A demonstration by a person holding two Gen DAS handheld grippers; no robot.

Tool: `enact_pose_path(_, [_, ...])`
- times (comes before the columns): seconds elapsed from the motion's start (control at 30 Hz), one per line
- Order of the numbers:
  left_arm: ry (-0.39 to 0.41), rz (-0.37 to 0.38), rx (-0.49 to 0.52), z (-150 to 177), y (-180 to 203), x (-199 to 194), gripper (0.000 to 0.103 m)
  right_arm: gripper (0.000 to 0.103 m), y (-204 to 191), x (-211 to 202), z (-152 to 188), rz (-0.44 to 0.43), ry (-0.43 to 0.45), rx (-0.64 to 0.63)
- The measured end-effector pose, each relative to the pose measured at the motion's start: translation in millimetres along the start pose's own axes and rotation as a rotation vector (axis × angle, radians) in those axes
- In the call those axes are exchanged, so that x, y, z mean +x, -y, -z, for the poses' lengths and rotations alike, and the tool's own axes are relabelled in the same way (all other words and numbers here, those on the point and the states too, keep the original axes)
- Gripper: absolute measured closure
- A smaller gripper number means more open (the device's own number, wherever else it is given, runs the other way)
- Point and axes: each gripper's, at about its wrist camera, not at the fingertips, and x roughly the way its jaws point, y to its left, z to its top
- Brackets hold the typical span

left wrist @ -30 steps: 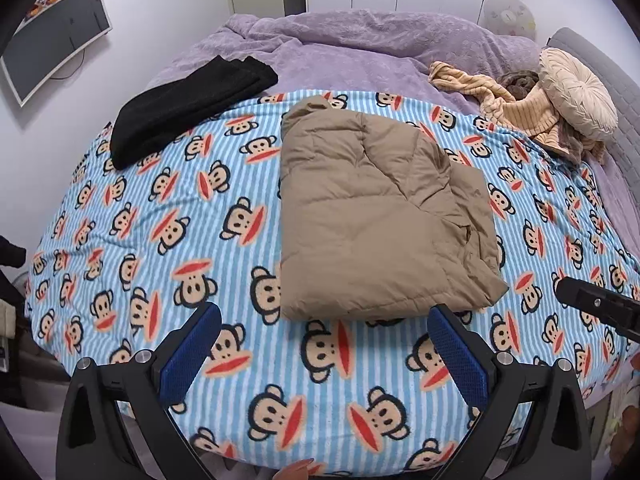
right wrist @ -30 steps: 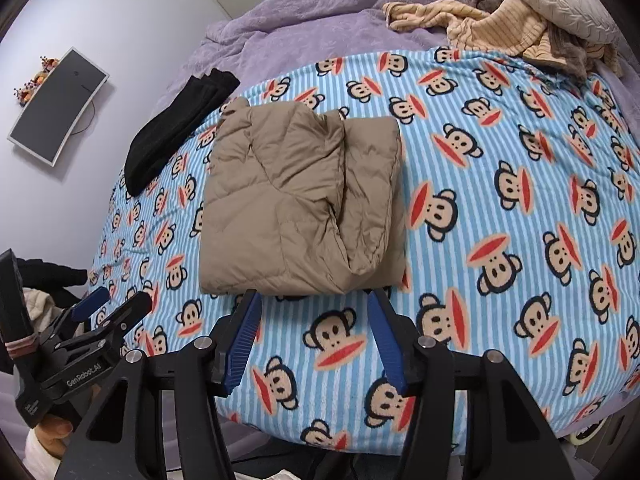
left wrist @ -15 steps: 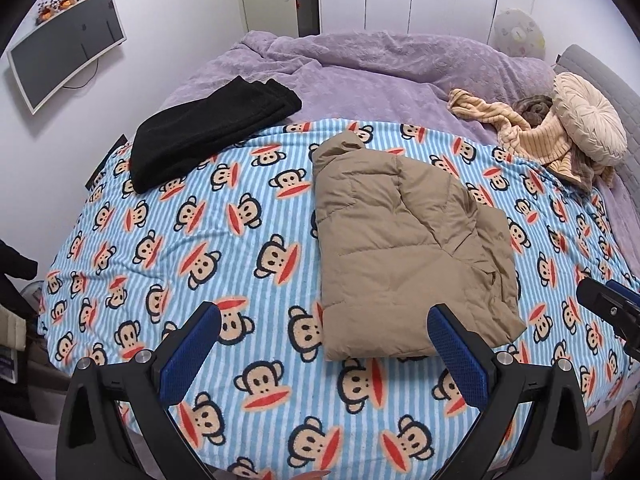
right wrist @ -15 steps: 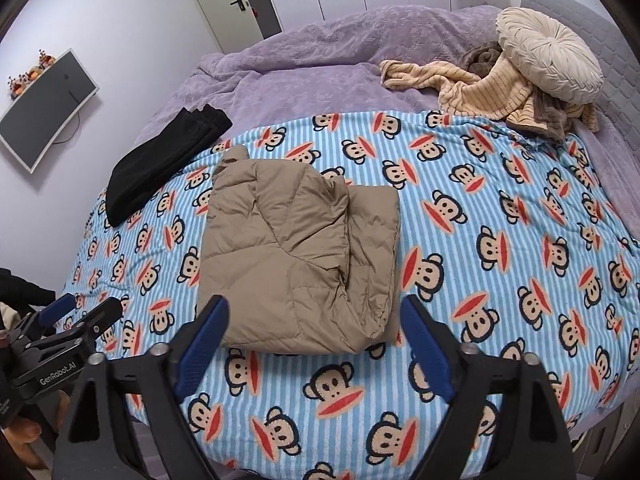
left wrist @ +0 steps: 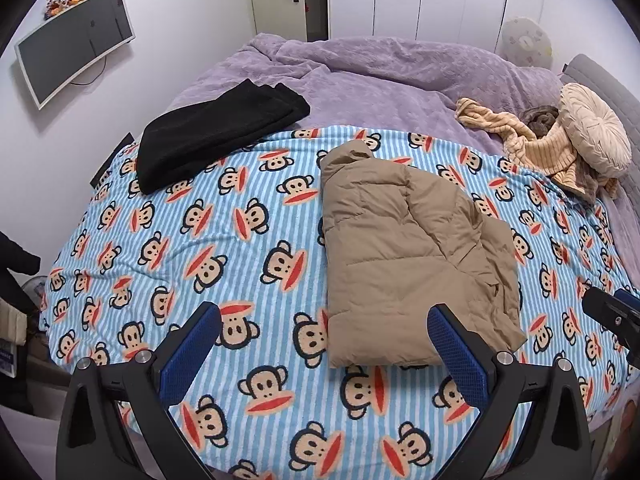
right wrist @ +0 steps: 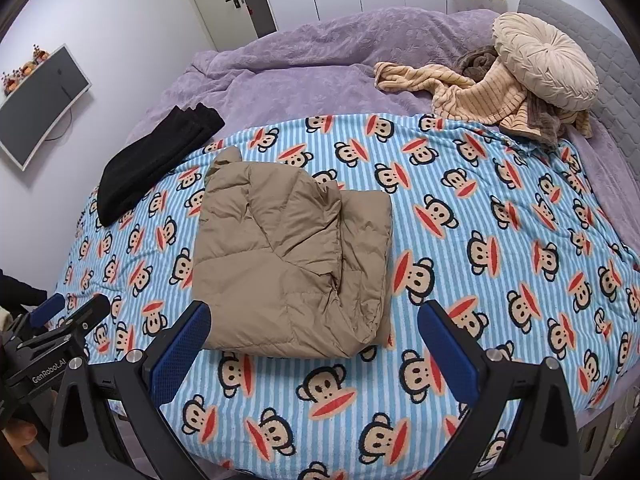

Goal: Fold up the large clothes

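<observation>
Both grippers have been drawn back from the folded tan puffer jacket point(left wrist: 404, 256), the right gripper point(right wrist: 316, 354) spread wider. The left gripper point(left wrist: 326, 350) is released too, nothing grasped. The jacket is laid on the monkey-print blanket point(left wrist: 224, 240).

Right gripper point(right wrist: 314, 354) hangs above the near edge of the bed, blue-padded black fingers point(right wrist: 180, 354) spread wide, nothing between them. Folded tan quilted puffer jacket point(right wrist: 288, 264) lies on the blue-striped monkey-print blanket point(right wrist: 500, 248), its near hem just beyond the fingertips. Folded black garment point(right wrist: 152, 164) rests at the blanket's far left corner, apart from the jacket. Purple textured bedspread point(right wrist: 304, 64) beyond. Crumpled cream striped knit point(right wrist: 468, 96) lies at far right, partly under a round cream pleated cushion point(right wrist: 544, 64). Left gripper point(right wrist: 60, 324) enters at lower left, finger gap unclear.
</observation>
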Motion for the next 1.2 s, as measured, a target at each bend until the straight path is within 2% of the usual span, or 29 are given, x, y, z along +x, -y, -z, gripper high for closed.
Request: enact_pose_path(1.2, [0.001,-0.007,-0.003,-1.3,-0.9,-2.5,0.000,0.000,0.1,2.4,-1.0,-0.002,-0.005,0.002])
